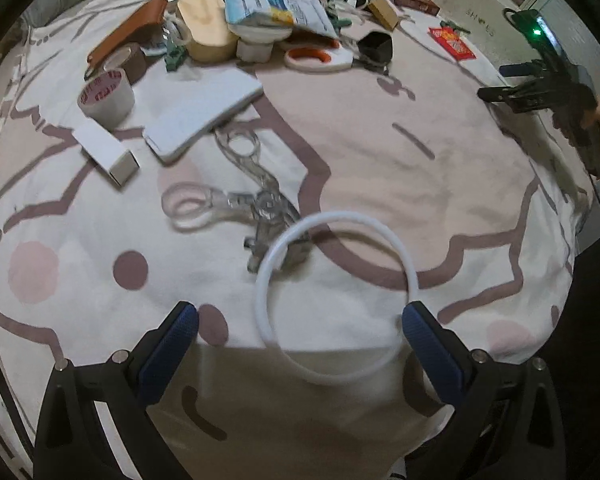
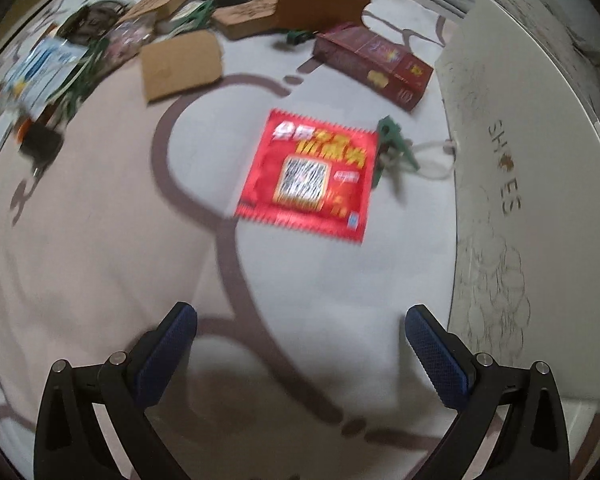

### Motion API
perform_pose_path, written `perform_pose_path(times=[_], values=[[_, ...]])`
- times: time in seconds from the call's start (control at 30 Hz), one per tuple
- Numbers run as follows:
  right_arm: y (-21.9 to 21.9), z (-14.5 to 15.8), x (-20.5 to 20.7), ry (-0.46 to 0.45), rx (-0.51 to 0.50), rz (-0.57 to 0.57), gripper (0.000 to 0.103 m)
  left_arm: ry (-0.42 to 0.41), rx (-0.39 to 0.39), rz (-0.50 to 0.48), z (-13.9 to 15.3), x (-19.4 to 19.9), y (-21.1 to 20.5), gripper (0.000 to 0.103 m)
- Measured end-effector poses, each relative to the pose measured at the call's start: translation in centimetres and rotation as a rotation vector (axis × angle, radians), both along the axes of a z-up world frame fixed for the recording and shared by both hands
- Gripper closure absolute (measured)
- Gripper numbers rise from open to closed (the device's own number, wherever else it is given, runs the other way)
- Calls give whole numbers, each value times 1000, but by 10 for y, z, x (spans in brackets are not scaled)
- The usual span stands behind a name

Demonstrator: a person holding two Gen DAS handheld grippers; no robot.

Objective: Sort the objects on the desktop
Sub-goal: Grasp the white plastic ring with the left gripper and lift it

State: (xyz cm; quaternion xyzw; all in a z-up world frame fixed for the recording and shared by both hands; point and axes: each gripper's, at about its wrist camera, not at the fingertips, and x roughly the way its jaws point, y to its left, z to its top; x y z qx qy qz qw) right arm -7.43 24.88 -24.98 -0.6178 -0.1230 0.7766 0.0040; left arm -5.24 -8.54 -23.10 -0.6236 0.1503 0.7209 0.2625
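A patterned pink and white cloth (image 1: 380,168) covers the surface, and a dense heap of clutter runs along its far edge: a roll of tape (image 1: 106,98), a tan oval box (image 1: 206,26), a printed plastic pouch (image 1: 272,10), a black cup (image 1: 376,46) and small cardboard boxes. Nearer in the left wrist view lie a flat white box (image 1: 204,114), a small white carton (image 1: 106,152) and clear-handled scissors (image 1: 240,196), whose blades end just under the far rim of a white ring (image 1: 262,280). The ring sits between the left gripper (image 1: 300,320) fingers, closer to the right-hand one and appearing to touch it, with the near arc blurred; the fingers are spread wide and grasp nothing. The other gripper shows at the right edge of that view, well apart. In the right wrist view the right gripper (image 2: 300,320) is likewise released, its fingers wide over bare cloth. Ahead of it lies a red snack packet (image 2: 308,176), flat, with a green clip (image 2: 392,140) and a white cord just beside its right edge. A dark red carton (image 2: 374,66) and a brown cardboard piece (image 2: 182,66) lie further back. A white shoebox lid (image 2: 528,220) flanks the right finger closely, while open cloth stretches to the left
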Motion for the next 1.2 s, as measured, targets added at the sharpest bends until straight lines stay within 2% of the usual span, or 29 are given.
perform_pose_path(times=[0.1,0.27,0.4,0.5,0.57,0.6,0.67,0.7,0.77,0.87,0.9,1.03,1.2], values=[[-8,2,11,-13,25,38,0,23,-62,-6,-10,6,-3,0],[-19,3,24,-4,63,83,0,9,-48,78,-9,-3,-8,13],[-25,4,29,12,86,109,0,28,-53,100,-7,-6,-11,22],[-30,5,32,20,101,134,0,43,-57,113,-4,-13,-12,40],[-32,5,34,20,104,144,0,32,-33,132,2,-22,-23,61],[-33,5,35,20,103,148,0,23,-19,142,5,-24,-25,65],[-34,5,36,19,101,152,0,11,2,146,8,-25,-24,85],[-35,5,37,19,100,152,0,23,4,144,15,-21,-18,90],[-36,5,38,20,98,152,0,53,12,141,23,-27,-9,93],[-39,4,41,20,99,156,0,98,64,148,43,-11,-2,97],[-40,4,41,19,99,157,0,106,77,151,37,2,-2,97],[-43,3,42,17,99,158,0,118,129,149,52,16,1,97],[-39,9,39,44,90,140,0,109,153,104,54,19,24,97]])
